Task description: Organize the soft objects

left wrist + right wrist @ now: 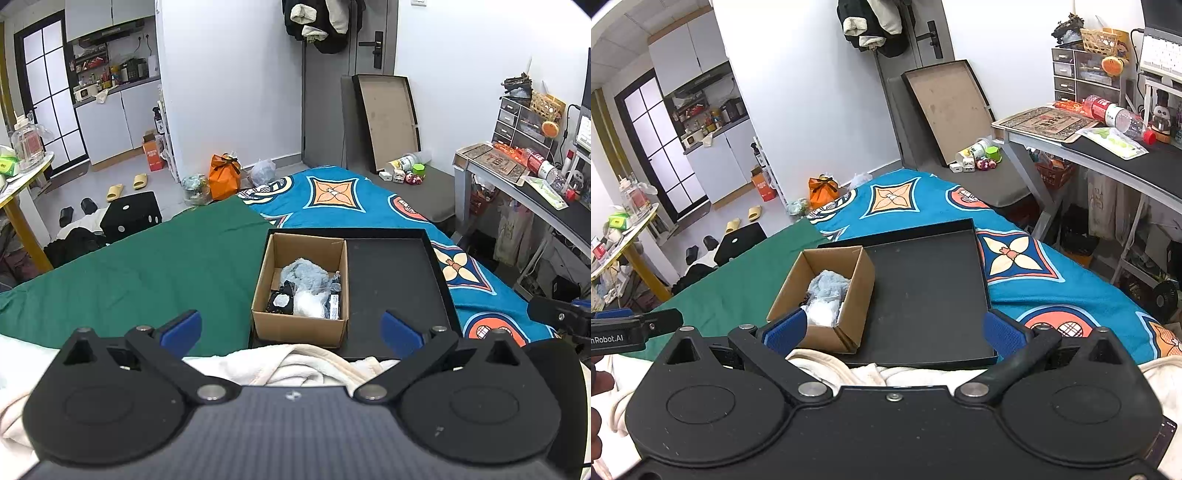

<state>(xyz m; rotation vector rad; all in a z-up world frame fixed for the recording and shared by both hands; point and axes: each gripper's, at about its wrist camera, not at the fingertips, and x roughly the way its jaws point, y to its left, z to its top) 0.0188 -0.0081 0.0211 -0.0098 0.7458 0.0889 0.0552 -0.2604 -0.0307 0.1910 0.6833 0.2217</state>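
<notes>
Resting on the bed, a black tray [399, 280] holds a cardboard box [299, 326] in its left half; the tray's right half is bare. The box is open at the top and contains a light blue fluffy item [304, 275], a white soft item [308, 304] in what looks like clear wrapping, and a small black-and-white object [279, 301] at its near left corner; that last one is too small to identify. The left gripper [291, 332] hovers near the box's near wall, its 2 blue-padded fingers [183, 332] spread wide and gripping nothing. The right gripper [894, 334] sits over the tray's near edge, jaws likewise wide apart and empty, its left pad beside the box's near corner. A cream blanket [295, 365] lies bunched under both grippers, just near of the tray. A green sheet [140, 269] covers the bed's left part, and a blue patterned cover [1052, 273] the right.
</notes>
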